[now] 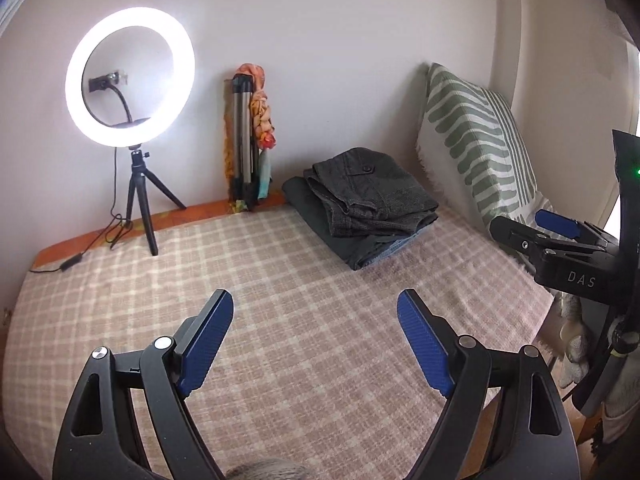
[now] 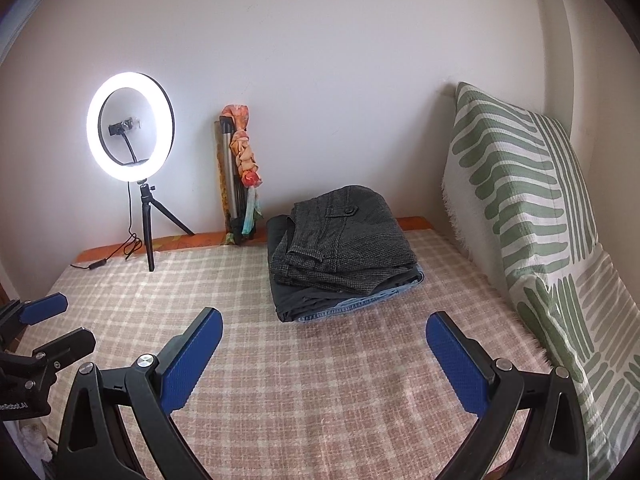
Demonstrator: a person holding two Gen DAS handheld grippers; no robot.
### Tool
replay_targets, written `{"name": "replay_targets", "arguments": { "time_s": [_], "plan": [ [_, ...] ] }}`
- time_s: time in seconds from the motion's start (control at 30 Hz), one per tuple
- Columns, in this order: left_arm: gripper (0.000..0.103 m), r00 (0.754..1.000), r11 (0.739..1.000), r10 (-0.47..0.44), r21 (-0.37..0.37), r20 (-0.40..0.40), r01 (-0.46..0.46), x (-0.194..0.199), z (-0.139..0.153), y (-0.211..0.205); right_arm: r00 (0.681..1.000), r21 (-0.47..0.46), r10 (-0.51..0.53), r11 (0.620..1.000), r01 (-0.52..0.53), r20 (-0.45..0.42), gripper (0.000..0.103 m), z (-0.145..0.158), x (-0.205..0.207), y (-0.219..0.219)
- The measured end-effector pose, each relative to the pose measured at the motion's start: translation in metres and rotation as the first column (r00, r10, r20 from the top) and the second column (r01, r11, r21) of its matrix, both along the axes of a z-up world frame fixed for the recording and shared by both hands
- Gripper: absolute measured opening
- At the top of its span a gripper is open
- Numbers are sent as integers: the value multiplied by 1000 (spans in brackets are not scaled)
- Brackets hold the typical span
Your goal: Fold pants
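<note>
Folded pants (image 2: 344, 248) stacked on bed (image 2: 320, 380), toward back, near wall. Pillow (image 2: 520, 208) upright right of stack, leaning on side wall. Folded tripod (image 2: 236, 172) against back wall, left of stack. Ring light (image 2: 130, 126) on small stand farther left, at bed's back edge. Left claw (image 1: 316, 340) and right claw (image 2: 324, 356) over near part of bed, well apart from stack.

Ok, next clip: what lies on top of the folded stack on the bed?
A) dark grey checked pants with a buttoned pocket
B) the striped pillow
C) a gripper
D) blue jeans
A: the dark grey checked pants top the stack, with blue denim showing underneath.
</note>
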State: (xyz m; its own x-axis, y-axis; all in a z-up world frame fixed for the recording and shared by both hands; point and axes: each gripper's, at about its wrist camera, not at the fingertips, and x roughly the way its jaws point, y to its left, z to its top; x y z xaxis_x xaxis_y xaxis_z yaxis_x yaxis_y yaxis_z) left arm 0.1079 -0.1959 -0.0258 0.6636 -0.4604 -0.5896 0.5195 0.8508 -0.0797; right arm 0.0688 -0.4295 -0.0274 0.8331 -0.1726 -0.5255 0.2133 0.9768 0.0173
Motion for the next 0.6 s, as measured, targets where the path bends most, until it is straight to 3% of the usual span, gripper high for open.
{"name": "replay_targets", "arguments": {
  "time_s": [0.6],
  "plan": [
    [84, 999, 999, 32, 17, -4, -32, 0, 4, 3, 1000, -1, 6, 1000, -6, 19, 103, 5, -4, 3]
  ]
}}
